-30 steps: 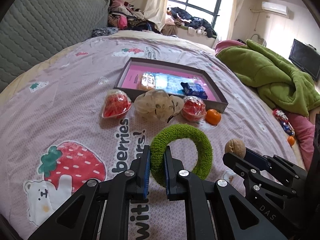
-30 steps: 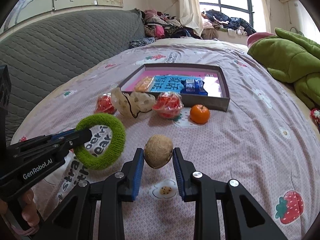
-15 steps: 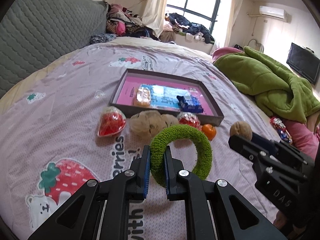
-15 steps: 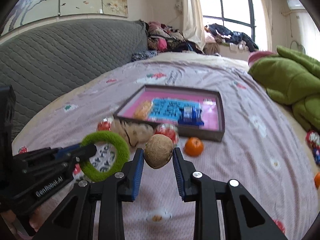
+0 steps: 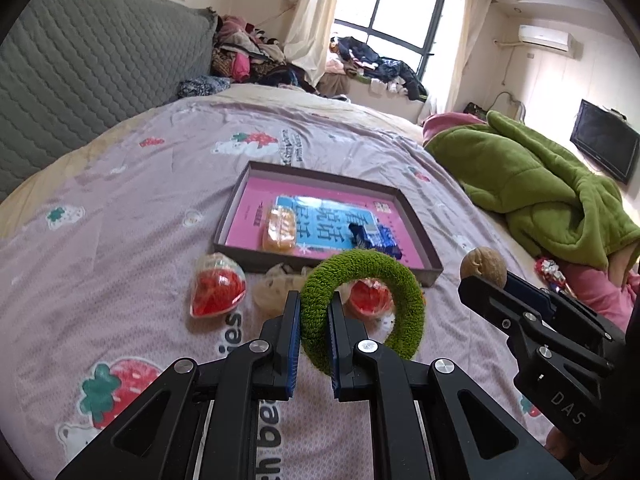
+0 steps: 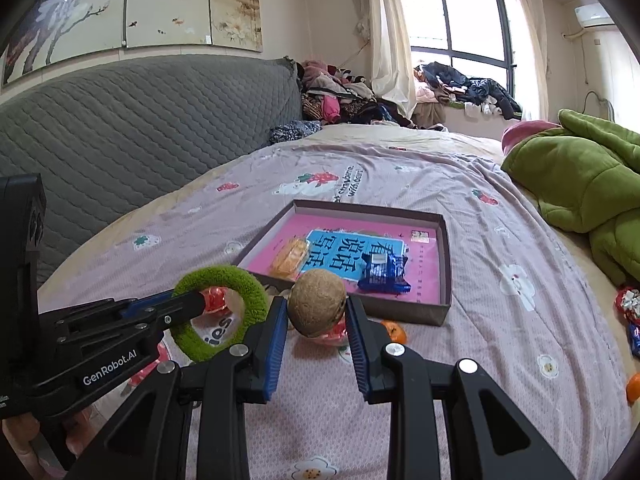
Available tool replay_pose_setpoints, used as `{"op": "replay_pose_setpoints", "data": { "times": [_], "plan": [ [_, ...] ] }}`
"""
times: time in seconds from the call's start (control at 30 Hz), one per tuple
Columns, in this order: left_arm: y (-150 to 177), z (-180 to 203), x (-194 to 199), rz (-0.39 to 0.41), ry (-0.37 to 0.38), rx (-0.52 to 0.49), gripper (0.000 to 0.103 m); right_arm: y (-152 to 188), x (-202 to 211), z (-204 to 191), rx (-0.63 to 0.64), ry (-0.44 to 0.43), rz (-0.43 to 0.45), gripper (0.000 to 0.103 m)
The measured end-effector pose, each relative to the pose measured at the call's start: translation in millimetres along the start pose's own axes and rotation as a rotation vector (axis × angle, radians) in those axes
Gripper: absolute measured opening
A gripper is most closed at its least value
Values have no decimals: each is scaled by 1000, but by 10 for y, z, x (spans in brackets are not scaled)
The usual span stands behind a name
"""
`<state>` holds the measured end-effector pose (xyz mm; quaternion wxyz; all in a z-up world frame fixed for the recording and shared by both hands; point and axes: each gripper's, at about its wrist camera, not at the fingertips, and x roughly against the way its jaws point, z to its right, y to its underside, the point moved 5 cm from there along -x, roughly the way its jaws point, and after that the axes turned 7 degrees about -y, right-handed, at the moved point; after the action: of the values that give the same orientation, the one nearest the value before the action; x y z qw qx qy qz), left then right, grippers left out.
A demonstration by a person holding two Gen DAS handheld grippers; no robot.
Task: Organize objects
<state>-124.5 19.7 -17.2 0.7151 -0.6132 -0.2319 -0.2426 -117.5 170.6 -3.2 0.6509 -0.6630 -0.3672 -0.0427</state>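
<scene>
Both grippers loaded, held above the bed's near edge.
Left gripper [image 5: 313,322] jaws clamp the rim of the green ring [image 5: 404,300]; right gripper [image 6: 317,320] jaws pinch the brown walnut [image 6: 317,306]. Ahead, mid-bed, the grey tray [image 6: 445,256] holds an orange packet [image 6: 289,258] and a blue packet [image 6: 382,274]. A red strawberry pack [image 5: 216,290] lies just before the tray's near-left corner.

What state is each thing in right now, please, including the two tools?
Left tool: shut on the green ring, held off the bed.
Right tool: shut on the brown ball, held up.
Box: open, snacks inside.
Orange: loose on the bedspread.
</scene>
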Motion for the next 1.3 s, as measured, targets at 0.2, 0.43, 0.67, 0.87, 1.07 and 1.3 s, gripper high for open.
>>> {"op": "replay_pose_setpoints", "data": {
  "times": [0.2, 0.43, 0.67, 0.87, 1.07, 1.3],
  "plan": [
    [-58, 91, -6, 21, -7, -29, 12, -70, 17, 23, 9, 3, 28, 30],
    [-104, 150, -102, 23, -17, -39, 12, -123, -32, 112, 3, -11, 33, 30],
    [-163, 236, -177, 19, -4, -57, 12, -168, -51, 185, -9, -22, 34, 30],
    [-244, 283, -201, 18, 8, -56, 12, -228, -45, 233, -6, -20, 39, 30],
    [-360, 356, -200, 24, 5, -72, 12, -273, -60, 239, 2, -41, 33, 30],
    [-506, 383, -204, 42, -12, -87, 12, -333, -72, 233, 23, -51, 35, 30]
  ]
}}
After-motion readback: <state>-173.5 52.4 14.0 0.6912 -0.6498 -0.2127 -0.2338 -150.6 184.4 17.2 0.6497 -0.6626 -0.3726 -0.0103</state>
